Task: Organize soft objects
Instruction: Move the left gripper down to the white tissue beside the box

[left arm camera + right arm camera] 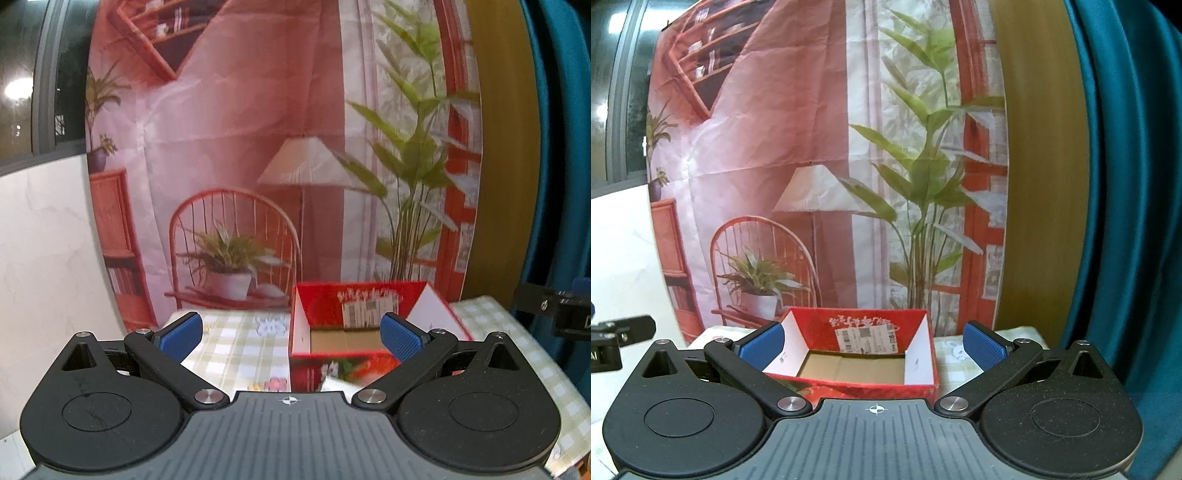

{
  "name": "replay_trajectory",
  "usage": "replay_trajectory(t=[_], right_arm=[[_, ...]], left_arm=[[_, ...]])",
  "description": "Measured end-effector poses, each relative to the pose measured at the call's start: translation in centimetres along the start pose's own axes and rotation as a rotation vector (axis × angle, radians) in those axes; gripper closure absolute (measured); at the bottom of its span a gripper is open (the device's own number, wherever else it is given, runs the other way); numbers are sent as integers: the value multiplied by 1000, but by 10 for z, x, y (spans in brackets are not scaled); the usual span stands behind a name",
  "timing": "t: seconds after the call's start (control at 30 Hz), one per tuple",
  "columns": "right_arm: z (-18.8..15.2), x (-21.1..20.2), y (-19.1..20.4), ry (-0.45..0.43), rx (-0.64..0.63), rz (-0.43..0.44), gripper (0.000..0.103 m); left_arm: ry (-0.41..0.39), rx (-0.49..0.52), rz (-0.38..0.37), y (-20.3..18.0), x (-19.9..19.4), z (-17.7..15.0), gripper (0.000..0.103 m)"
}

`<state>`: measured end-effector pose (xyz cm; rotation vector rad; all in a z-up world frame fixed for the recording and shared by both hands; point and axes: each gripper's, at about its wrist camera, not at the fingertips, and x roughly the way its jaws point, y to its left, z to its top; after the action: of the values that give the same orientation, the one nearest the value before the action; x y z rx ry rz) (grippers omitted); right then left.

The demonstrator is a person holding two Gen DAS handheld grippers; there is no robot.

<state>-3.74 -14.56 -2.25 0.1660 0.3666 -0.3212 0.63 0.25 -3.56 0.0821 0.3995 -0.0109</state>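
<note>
Facing upward, the red box [849, 384] is open, long axis crosswise; left tongs [291, 336] and right tongs [873, 345] spread, empty

The box [857, 354] is open at the top, its brown floor bare, so entry from above is unobstructed. Tablecloth [236, 347] left of it is free. Passage past the table's far edge is blocked by the backdrop [240, 129].
</note>
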Motion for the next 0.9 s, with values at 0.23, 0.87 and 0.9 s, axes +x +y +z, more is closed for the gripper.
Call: replay_trajectory(t=[0.23,0.87,0.9], right_arm=[[-50,23,-9,69,18,7,0],[-137,66,-24,208,45,40,12],[-139,70,-26,221,51,50,19]], left_arm=[[126,-3,-24,6,33,-40,0],[217,-144,-125,29,86,-97,7],[223,-141,-141,26,90,-96,9]])
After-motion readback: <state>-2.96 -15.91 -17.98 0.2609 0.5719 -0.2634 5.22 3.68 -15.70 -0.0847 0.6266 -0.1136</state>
